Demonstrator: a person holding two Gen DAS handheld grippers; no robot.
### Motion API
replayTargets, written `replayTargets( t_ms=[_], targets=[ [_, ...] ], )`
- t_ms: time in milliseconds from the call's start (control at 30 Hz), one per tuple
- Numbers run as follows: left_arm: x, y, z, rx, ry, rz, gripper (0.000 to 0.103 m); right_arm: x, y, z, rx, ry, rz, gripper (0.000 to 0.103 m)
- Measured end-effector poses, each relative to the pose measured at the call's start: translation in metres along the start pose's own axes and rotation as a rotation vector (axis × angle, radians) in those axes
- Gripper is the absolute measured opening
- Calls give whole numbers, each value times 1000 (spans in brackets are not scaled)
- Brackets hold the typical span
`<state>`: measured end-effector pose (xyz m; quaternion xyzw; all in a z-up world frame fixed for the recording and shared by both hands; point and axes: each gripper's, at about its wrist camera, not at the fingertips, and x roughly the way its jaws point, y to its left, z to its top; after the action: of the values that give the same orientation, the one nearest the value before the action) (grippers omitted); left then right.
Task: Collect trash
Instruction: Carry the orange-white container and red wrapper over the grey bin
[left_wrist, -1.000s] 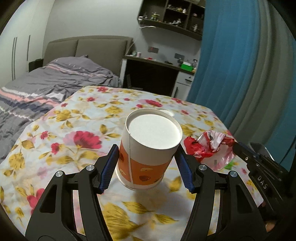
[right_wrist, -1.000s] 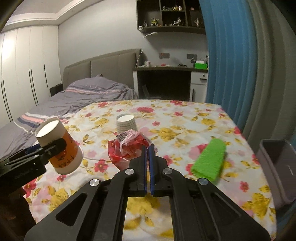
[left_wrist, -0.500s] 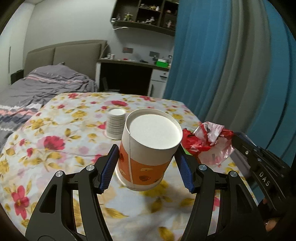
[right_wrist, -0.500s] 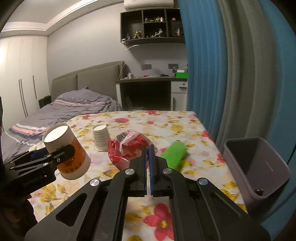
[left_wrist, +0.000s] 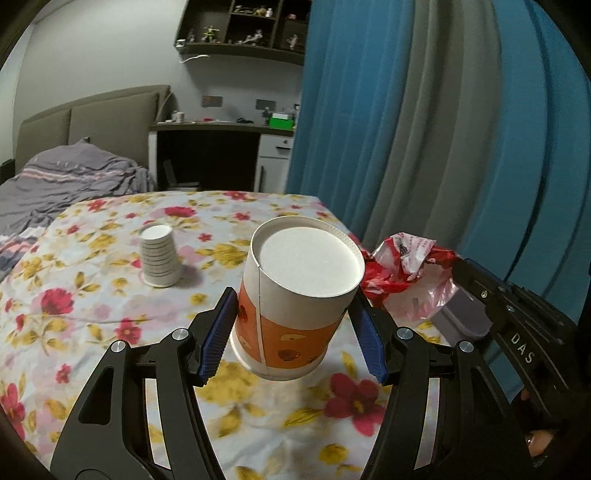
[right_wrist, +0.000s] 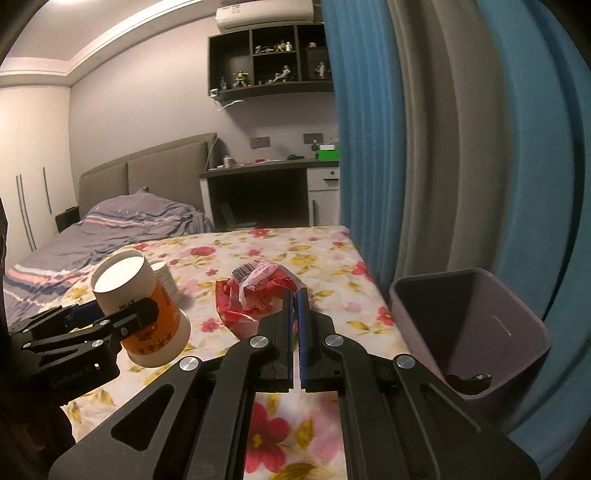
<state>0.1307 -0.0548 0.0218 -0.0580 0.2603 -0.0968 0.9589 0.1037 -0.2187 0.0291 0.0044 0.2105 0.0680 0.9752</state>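
gripping orange cup (left_wrist: 295, 295), red wrapper (right_wrist: 258, 295), bin (right_wrist: 469, 325) near

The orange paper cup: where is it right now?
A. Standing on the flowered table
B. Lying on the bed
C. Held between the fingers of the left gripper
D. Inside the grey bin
C: the orange paper cup sits clamped between the blue fingers of the left gripper, lifted above the flowered table.
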Motion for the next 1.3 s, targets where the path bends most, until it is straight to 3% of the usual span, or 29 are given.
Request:
replayTargets(
  t_ms=[833, 1300],
  targets=[
    [64, -105, 27, 127, -8, -190, 61, -4, -102, 6, 71, -27, -222, 3],
    [104, -165, 29, 174, 12, -295, 61, 1, -165, -7, 140, 3, -345, 3]
  ],
)
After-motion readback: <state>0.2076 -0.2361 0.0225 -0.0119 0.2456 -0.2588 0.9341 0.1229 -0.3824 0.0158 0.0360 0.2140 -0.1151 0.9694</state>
